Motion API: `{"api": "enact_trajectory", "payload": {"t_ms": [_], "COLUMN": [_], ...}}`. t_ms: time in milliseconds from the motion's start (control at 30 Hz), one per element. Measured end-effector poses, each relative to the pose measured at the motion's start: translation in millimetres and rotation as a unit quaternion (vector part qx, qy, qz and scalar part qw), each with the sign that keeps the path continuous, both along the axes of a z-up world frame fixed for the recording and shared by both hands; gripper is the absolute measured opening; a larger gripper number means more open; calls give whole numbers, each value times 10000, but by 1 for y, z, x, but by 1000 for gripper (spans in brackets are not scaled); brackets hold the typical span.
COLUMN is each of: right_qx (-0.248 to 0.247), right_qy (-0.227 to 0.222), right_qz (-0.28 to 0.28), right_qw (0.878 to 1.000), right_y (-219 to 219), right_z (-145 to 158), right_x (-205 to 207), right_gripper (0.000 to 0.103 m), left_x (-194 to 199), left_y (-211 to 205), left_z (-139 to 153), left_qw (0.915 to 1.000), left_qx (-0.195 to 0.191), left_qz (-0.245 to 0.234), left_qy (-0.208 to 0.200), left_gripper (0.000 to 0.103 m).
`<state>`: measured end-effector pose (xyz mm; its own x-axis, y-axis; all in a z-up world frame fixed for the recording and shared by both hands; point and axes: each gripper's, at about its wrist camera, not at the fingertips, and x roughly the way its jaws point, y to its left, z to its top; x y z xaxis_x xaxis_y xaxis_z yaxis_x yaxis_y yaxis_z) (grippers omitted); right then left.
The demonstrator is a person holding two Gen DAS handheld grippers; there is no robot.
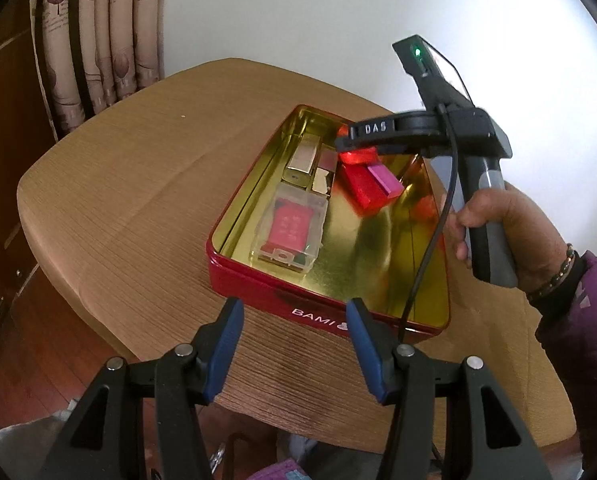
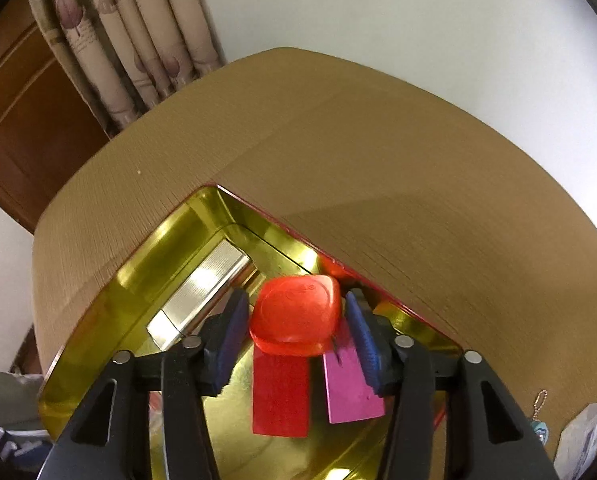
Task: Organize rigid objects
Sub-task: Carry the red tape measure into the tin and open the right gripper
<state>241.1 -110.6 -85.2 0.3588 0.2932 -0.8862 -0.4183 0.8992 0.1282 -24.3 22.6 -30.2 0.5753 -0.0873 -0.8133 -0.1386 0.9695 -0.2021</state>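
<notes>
A red tin (image 1: 254, 294) with a gold inside lies open on the table. It holds a clear plastic box (image 1: 290, 232) with a red insert, a silver case (image 1: 303, 158), a flat red box (image 2: 280, 392) and a pink box (image 2: 350, 388). An orange-red rounded case (image 2: 298, 316) rests on the red and pink boxes. My right gripper (image 2: 296, 300) stands around it with a thin gap at each blue pad, so it is open. My left gripper (image 1: 294, 308) hovers open over the tin's near wall, with nothing between its fingers.
The tin sits on a brown wooden table (image 1: 138, 184) with rounded corners. Curtains (image 1: 98, 40) and a wooden door stand behind it. A small keychain (image 2: 540, 428) and a clear packet (image 2: 582, 436) lie at the table's right edge. A hand (image 1: 510, 224) grips the right handle.
</notes>
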Motion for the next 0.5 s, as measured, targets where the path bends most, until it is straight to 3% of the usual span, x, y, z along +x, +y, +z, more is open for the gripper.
{"api": "enact_trajectory", "payload": {"t_ms": [133, 300, 367, 500], "right_qx": [261, 738, 654, 344], "right_qy": [-234, -781, -1075, -1360], "right_qz": [-122, -373, -589, -1129], "right_qw": [9993, 9935, 9903, 9837], "right_y": [-10, -52, -80, -145], "right_z": [16, 48, 54, 50], "right_x": [-11, -53, -81, -135], "right_gripper": [51, 53, 58, 59], "left_x": [1, -3, -5, -10], "left_y": [-5, -16, -21, -31], "left_z": [-1, 3, 4, 6], "left_qw": [9999, 9991, 9986, 9970], "left_qx": [127, 401, 488, 687], "left_qz": [2, -38, -84, -191], "left_qy": [-16, -150, -193, -284], "left_gripper": [55, 55, 55, 55]}}
